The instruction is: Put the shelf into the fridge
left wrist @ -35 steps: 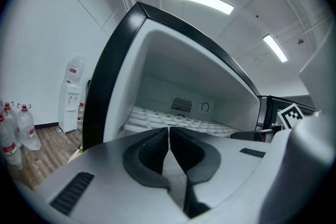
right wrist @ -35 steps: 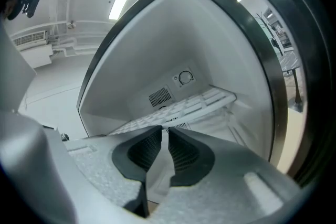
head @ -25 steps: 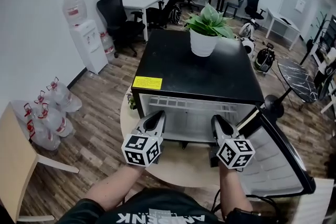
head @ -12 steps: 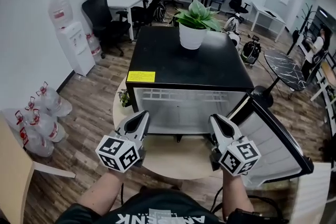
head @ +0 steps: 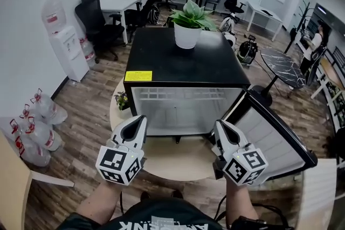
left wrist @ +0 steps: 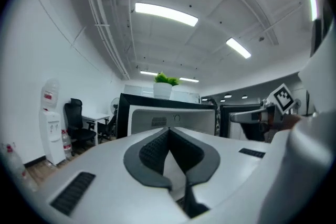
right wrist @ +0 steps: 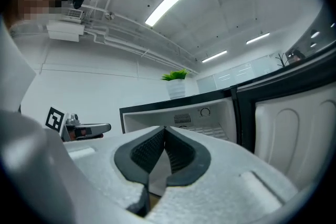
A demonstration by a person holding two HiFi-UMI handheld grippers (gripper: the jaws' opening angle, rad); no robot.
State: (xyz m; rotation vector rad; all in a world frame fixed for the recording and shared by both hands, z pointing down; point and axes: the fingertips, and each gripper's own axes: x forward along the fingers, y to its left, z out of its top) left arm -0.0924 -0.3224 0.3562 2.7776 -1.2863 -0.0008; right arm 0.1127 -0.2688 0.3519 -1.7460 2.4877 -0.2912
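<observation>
The left tool (head: 141, 118) is fully closed with nothing between its pads, and the right tool (head: 219, 124) has just been closing on nothing, its pads now meeting. Both are held level, just in front of the open fridge (head: 183, 62) and above the near edge of the round pale worktop (head: 178, 158) that carries it. The white wire shelf (head: 178, 95) lies inside the fridge, high in the compartment. The door (head: 272, 140) stands open to the right. A potted plant (head: 187, 34) stands on the fridge's black top. Around it is a wood-plank floor (head: 89, 116), with a water dispenser (head: 64, 46) by the left wall, water bottles (head: 38, 124) on the floor, and office chairs (head: 96, 21) farther back.
</observation>
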